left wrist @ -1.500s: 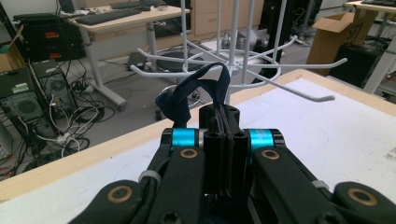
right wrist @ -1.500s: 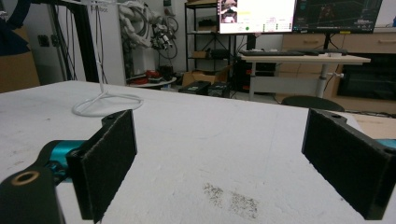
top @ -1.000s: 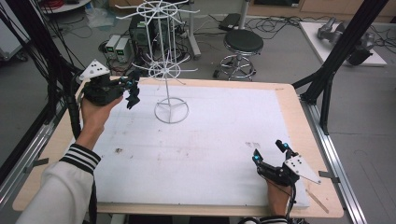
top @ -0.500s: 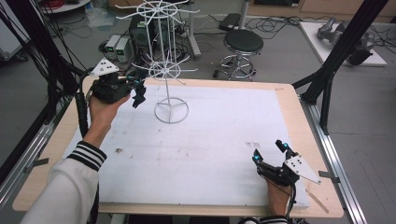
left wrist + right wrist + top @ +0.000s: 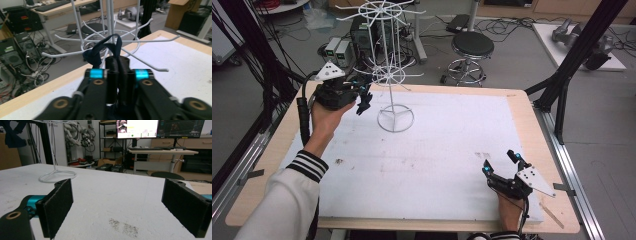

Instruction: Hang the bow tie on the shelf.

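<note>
High view: my left gripper (image 5: 362,101) beside the white wire rack (image 5: 394,80); left gripper view: jaws pinching a dark blue band (image 5: 96,53) draped over a hook, may slip off when released; right gripper view: right gripper (image 5: 117,206) spread, idle.

A wooden table (image 5: 277,150) carries a white board (image 5: 437,150) over most of its top; on the board's far left stands a white wire rack (image 5: 395,119) on its ring base; dark smudges mark the board.
</note>
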{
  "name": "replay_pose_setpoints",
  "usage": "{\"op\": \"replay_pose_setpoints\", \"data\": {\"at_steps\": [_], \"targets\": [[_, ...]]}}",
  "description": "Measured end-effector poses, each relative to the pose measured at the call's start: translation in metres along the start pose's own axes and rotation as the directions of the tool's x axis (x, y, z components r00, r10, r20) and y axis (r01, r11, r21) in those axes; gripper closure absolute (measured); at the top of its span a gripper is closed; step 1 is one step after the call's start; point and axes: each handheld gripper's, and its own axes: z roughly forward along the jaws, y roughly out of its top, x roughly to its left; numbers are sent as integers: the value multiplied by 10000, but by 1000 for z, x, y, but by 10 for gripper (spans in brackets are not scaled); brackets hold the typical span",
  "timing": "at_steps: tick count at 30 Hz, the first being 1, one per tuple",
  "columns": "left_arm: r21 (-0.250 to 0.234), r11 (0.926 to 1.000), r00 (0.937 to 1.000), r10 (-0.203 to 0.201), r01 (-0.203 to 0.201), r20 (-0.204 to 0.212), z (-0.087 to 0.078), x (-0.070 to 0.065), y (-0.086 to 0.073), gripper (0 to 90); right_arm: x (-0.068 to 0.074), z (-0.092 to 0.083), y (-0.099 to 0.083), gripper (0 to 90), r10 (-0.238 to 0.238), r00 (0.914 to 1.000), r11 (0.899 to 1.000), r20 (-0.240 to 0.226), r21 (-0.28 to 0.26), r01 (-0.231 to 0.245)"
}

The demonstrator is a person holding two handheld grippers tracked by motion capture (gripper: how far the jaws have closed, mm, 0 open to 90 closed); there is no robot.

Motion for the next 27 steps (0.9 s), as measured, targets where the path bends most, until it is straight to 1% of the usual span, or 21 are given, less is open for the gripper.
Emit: {"op": "replay_pose_setpoints", "data": {"at_steps": [2,4,7,9,12,13,14,16,18,19,21,22,23,25,26,27], "targets": [[70,9999,10000,85,-85,-33,0,-1,0,799,0,0,0,93,-7,10000,10000,-1,0,7],[33,9999,9998,97,-96,-161,0,-1,1,739,0,0,0,93,-1,10000,10000,-3,1,1],[-125,9999,9996,96,-100,-270,-2,-3,2,630,0,0,0,93,-6,10000,10000,-15,-15,6],[-313,9994,9993,142,-152,-338,-5,-4,2,516,0,0,0,93,-10,10000,10000,-14,-21,10],[-629,9980,9998,99,-111,-181,-10,-4,2,401,0,0,0,93,12,10000,10000,2,-19,-12],[-663,9977,9998,163,-170,-108,-12,-3,1,355,0,0,0,93,-10,10000,10000,-1,-27,10],[-723,9972,9998,179,-179,-6,-14,-3,0,321,0,0,0,93,16,10000,10000,-6,-16,-16],[-1000,9949,9998,122,-109,125,-20,-3,-5,243,0,0,0,93,11,10000,10000,8,-16,-11],[-1224,9924,9998,124,-104,155,-28,-3,-14,231,0,0,0,93,2,10000,10000,2,-6,-2],[-1414,9899,9997,112,-80,219,-33,-4,-20,227,0,0,0,93,-25,10000,10000,-6,-32,25],[-1795,9838,9998,46,-8,206,-43,-7,-36,215,0,0,0,93,-65,10000,10000,2,-69,65],[-1966,9805,9993,53,19,361,-48,-8,-46,207,0,0,0,93,-84,10000,9999,7,-70,84],[-2022,9793,9990,57,36,454,-51,-9,-53,193,0,0,0,93,-112,9999,9999,2,-90,112],[-2284,9736,9969,221,-42,755,-61,-12,-77,164,0,0,0,93,-117,9999,9999,1,-84,117],[-2469,9690,9957,283,-55,885,-66,-12,-88,156,0,-1,0,93,-85,10000,9999,17,-74,85],[-2570,9664,9952,316,-67,927,-70,-12,-99,141,1,-1,0,93,-32,10000,10000,10,-71,32]]}}
